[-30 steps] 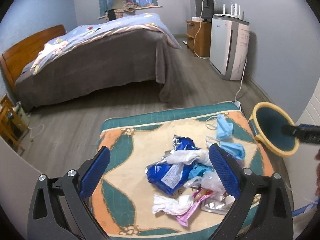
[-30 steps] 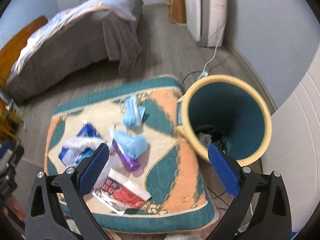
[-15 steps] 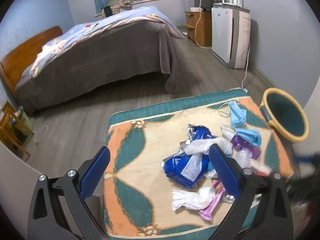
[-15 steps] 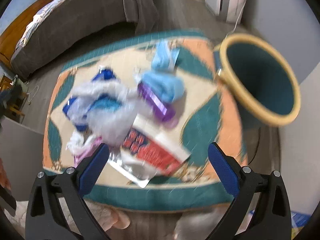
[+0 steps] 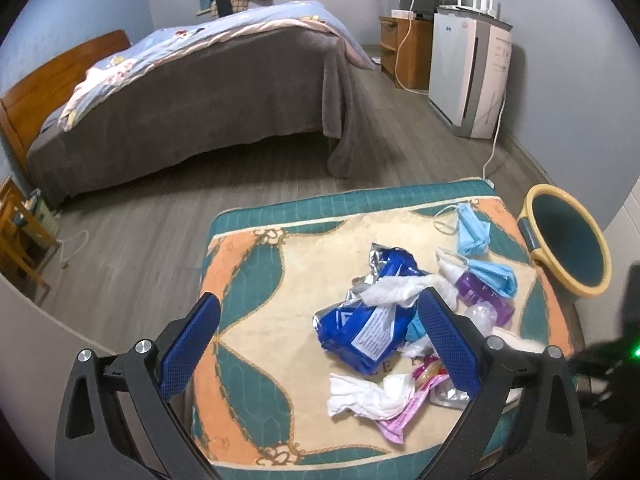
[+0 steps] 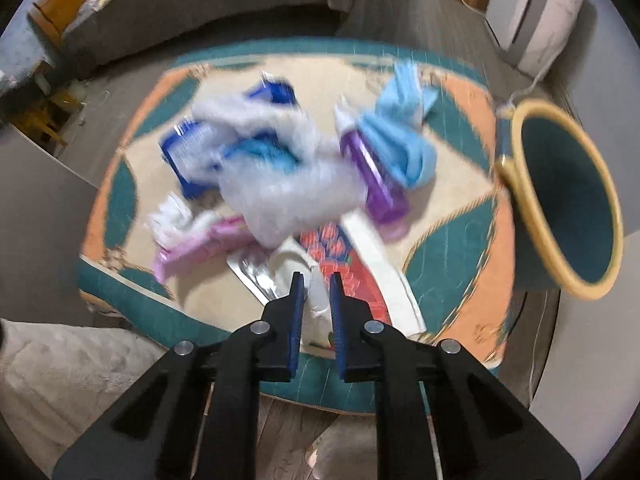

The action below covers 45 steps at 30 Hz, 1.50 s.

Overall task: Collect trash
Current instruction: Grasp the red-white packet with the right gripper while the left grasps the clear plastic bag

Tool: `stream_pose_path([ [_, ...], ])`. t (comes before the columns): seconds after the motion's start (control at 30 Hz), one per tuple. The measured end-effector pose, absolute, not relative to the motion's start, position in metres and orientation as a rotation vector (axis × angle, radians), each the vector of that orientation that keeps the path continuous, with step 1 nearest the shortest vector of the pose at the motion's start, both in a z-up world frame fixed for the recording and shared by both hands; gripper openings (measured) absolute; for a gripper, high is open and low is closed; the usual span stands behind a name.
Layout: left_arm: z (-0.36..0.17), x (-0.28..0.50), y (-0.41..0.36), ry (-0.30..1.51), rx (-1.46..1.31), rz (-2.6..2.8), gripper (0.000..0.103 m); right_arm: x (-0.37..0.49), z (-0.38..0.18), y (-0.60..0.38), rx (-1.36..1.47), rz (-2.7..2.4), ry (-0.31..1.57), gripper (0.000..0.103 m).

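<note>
Right wrist: jaws seemingly pinching white wrapper [image 6: 316, 292].

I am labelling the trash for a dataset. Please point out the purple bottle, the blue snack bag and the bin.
purple bottle [image 6: 376, 176]: right wrist view, middle of its body.
blue snack bag [image 5: 360, 330]: left wrist view, blue front beside the white label.
bin [image 5: 534, 208]: left wrist view, yellow rim, upper left.

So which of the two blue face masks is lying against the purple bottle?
The crumpled mask nearer the camera, draped over the purple bottle; the other mask lies apart, farther back.
</note>
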<state>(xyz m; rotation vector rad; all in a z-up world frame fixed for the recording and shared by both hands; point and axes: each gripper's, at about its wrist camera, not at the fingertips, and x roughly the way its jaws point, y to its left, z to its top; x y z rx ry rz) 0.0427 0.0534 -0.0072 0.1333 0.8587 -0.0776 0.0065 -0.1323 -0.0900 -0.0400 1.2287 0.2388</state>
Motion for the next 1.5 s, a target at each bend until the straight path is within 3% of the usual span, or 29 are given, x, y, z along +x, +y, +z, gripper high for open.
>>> stream_pose_path([
  [0.23,-0.028,0.043,0.033,0.898,0.195,-0.138,0.098,0.036,-0.026,-0.165,-0.033,0.244,1.084,0.012],
  [0.57,-0.089,0.033,-0.037,1.007,0.251,-0.370,0.094,0.064,-0.041,-0.205,0.105,0.203,1.088,0.012],
  [0.6,-0.093,0.033,-0.043,1.017,0.258,-0.382,0.089,0.065,-0.041,-0.206,0.110,0.207,1.087,0.012],
  [0.7,-0.110,0.036,-0.059,1.076,0.291,-0.419,0.045,0.066,-0.042,-0.209,0.103,0.205,1.086,0.012],
  [0.73,-0.114,0.037,-0.062,1.101,0.296,-0.433,0.035,0.067,-0.043,-0.210,0.101,0.202,1.090,0.012],
  [0.8,-0.117,0.037,-0.065,1.108,0.316,-0.438,0.022,0.067,-0.045,-0.213,0.104,0.201,1.095,0.012],
  [0.9,-0.109,0.038,-0.064,1.082,0.296,-0.457,0.011,0.068,-0.043,-0.218,0.116,0.196,1.088,0.012],
  [1.23,-0.046,0.034,-0.063,0.874,0.267,-0.445,0.010,0.064,-0.014,-0.239,0.208,0.196,1.000,0.012],
  [1.5,-0.025,0.039,-0.056,0.830,0.217,-0.431,0.010,0.061,0.002,-0.255,0.221,0.170,0.948,0.012],
])
